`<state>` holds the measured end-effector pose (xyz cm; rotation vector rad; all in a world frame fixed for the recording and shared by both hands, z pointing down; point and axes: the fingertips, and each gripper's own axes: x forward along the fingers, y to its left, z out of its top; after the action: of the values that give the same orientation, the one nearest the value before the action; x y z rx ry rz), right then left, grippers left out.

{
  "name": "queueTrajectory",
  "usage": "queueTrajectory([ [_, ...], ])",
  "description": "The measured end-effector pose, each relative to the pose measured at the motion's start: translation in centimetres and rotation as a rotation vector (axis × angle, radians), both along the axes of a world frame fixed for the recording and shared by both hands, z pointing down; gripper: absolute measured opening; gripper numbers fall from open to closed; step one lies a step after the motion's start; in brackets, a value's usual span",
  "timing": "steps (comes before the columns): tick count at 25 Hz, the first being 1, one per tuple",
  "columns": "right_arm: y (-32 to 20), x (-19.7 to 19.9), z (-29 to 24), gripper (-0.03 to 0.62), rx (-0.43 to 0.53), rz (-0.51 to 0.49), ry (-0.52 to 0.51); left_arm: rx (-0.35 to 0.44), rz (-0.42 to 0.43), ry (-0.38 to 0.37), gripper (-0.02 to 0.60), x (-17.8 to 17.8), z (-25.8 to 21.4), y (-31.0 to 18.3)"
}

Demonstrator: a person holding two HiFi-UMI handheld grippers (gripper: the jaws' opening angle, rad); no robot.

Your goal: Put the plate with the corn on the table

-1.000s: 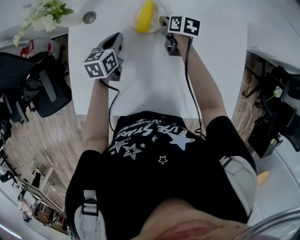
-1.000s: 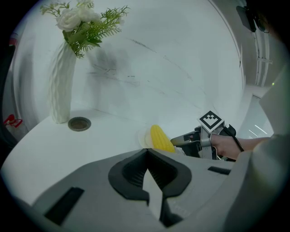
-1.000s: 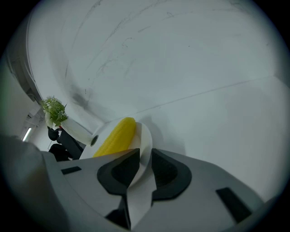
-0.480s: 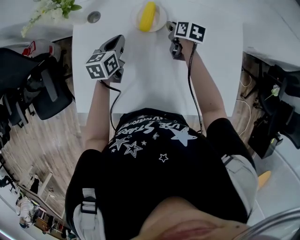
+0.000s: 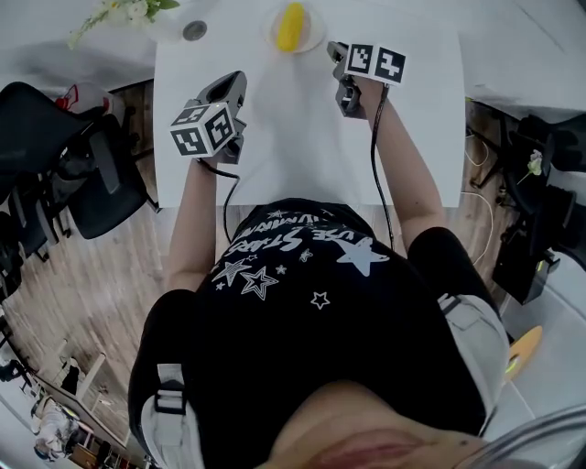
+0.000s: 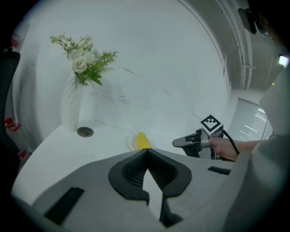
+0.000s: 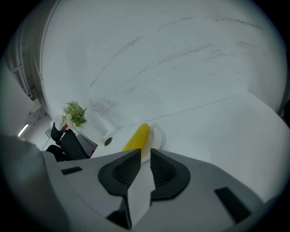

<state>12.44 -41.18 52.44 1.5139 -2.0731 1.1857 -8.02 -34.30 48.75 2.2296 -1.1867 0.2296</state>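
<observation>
A corn cob (image 5: 290, 26) lies on its plate (image 5: 314, 37) on the white table (image 5: 302, 137); left gripper (image 5: 234, 84) closed and empty, right gripper (image 5: 336, 52) slightly parted, holding nothing

Tongs (image 7: 145, 152) slightly apart; corn (image 7: 137, 137) on plate (image 7: 157, 135) just beyond.

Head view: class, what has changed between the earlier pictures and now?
The right claw has drawn back from the plate toward the person, its jaws slightly apart and empty. Unchanged: the corn lies on the plate on the table; the left claw stays shut, holding nothing.
</observation>
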Motion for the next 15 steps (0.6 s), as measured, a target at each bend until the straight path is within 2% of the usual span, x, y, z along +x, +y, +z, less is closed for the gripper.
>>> queueTrajectory([
  [9, 4.8, -1.1, -2.7, 0.057, 0.041, 0.029, -0.004, 0.04, 0.015, 0.001, 0.005, -2.0, -2.3, 4.7],
  [15, 9.7, -1.8, -3.8, 0.055, 0.069, 0.045, 0.004, 0.066, 0.044, -0.002, 0.005, -2.5, -3.3, 8.7],
])
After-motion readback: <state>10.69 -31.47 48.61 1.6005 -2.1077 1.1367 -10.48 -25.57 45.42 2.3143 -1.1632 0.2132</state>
